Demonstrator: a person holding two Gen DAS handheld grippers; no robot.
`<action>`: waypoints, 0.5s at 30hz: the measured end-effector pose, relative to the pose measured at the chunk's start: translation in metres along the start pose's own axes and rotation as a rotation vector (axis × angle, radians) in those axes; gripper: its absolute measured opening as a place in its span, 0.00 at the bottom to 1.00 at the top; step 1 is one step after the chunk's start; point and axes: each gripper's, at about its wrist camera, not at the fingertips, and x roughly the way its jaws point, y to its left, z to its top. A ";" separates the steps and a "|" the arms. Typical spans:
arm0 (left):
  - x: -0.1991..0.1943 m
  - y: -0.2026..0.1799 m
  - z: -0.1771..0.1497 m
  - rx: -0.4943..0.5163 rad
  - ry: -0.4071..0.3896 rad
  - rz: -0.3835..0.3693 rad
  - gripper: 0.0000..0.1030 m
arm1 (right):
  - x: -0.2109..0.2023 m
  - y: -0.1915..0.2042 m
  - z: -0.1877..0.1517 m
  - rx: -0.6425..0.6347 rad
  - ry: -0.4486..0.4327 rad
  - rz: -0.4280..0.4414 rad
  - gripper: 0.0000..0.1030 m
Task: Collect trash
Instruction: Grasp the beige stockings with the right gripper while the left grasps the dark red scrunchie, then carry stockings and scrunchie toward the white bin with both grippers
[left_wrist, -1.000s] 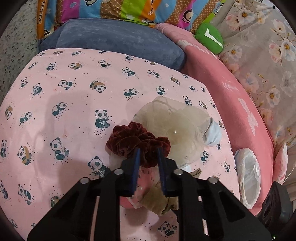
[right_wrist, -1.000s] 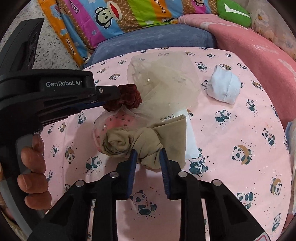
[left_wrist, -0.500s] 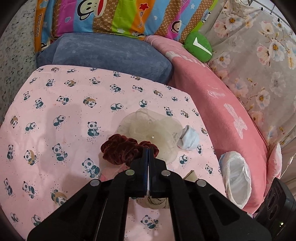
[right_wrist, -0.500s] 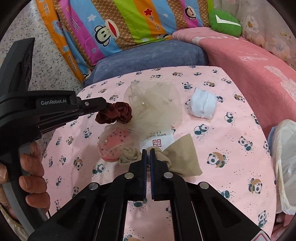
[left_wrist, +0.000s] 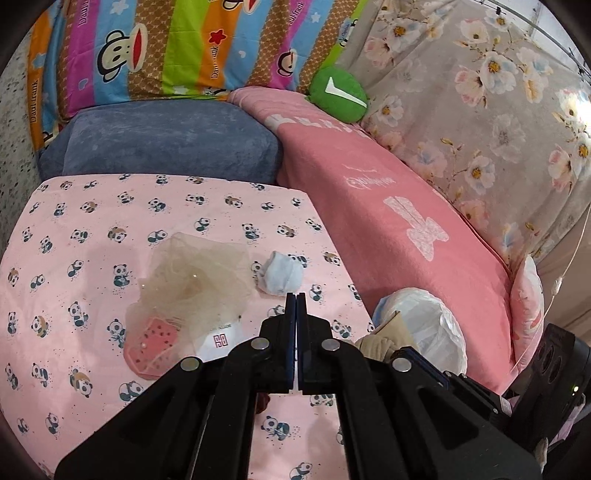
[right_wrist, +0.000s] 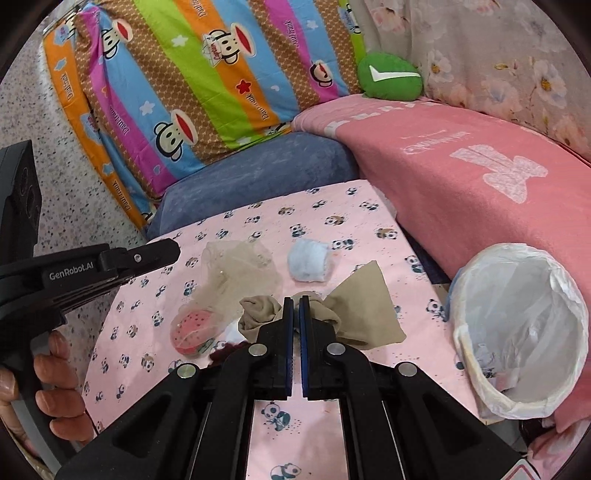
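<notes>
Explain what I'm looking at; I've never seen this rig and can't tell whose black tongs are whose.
There is no robot. A person holds a black two-finger gripper in each hand, each with a camera looking along its fingers. One picture is from the left gripper, shut with nothing seen in it. The other is from the right gripper, shut on a beige cloth. On the panda sheet lie tan netting, a pale blue bundle, a pink spotted item and a dark red scrunchie. A lined bin stands to the right.
</notes>
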 end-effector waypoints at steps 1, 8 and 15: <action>0.001 -0.005 -0.001 0.003 0.005 -0.001 0.00 | -0.006 -0.007 0.001 0.010 -0.010 -0.007 0.03; 0.018 0.006 -0.031 -0.064 0.065 0.090 0.48 | -0.028 -0.047 -0.005 0.068 -0.036 -0.054 0.03; 0.049 0.058 -0.080 -0.148 0.198 0.187 0.53 | -0.028 -0.063 -0.019 0.091 -0.020 -0.063 0.03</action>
